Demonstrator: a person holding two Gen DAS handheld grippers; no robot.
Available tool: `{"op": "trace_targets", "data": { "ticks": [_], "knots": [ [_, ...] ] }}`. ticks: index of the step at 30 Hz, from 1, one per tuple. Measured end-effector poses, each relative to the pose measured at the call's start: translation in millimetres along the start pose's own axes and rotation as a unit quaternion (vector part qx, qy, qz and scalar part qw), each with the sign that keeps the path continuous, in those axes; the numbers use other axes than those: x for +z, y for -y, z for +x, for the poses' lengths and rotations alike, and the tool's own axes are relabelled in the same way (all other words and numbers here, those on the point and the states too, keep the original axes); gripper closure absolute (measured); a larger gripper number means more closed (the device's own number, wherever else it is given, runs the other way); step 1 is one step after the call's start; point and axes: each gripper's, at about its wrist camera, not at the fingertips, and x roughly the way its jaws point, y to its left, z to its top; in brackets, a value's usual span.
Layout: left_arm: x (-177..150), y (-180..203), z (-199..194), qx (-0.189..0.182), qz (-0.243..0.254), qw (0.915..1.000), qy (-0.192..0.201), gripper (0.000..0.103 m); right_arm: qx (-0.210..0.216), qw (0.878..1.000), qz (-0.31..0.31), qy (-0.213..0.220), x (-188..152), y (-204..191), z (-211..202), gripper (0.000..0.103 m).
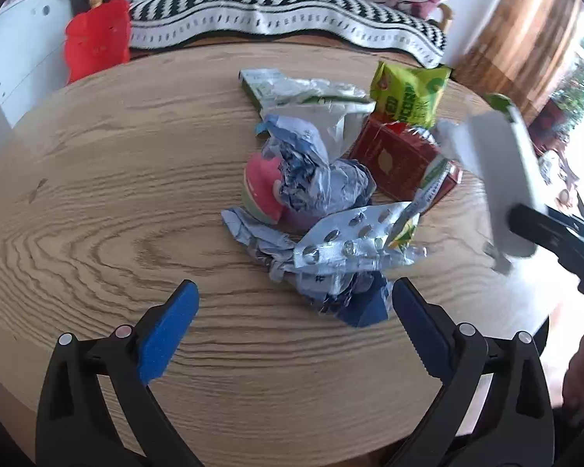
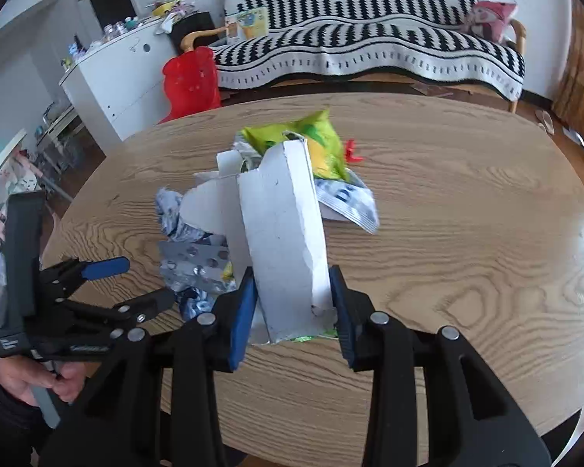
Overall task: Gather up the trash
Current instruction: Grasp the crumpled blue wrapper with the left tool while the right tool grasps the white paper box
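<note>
Two sets of jaws in play: the right gripper [image 2: 292,295] clamps the torn white carton [image 2: 282,229], holding it tilted above the surface [image 2: 467,233]. The left gripper [image 1: 292,295] is spread wide, empty, just short of the blister pack [image 1: 346,243] fronting the trash pile [image 1: 331,163] mid-surface.

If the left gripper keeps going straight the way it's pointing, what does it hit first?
Most likely the crumpled blue-and-silver foil wrapper at the near edge of the trash pile, just ahead of the open left gripper. The silver blister pack lies right behind it. Depth is hard to judge; it might meet bare wooden table first.
</note>
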Motion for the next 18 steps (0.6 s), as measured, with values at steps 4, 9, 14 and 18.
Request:
{"op": "trace_targets", "data": {
  "ticks": [4, 9, 14, 18],
  "knots": [
    [-0.9, 10.3, 20.2, 0.021, -0.011, 0.9995, -0.020, 0.006, -0.002, 1.000, -0.002, 0.000, -4.6, 5.9, -10.3, 0.066],
    [2.1, 15.1, 34.3, 0.054, -0.004, 0.9983, -0.024, 0.006, 0.000, 1.000, -0.002, 0.005, -7.5, 9.9, -20.4, 0.066],
    [3.1, 13.9, 24.6, 0.066, 0.014, 0.9977, -0.008, 0.062, -0.001, 1.000, 0.002, 0.011, -9.2, 15.2, -29.3, 0.066],
    [5.7, 2.6, 5.2, 0.070, 0.010, 0.9975, -0.005, 0.073, -0.005, 1.000, 0.008, 0.011, -13.8, 19.9, -35.7, 0.066]
  ]
}}
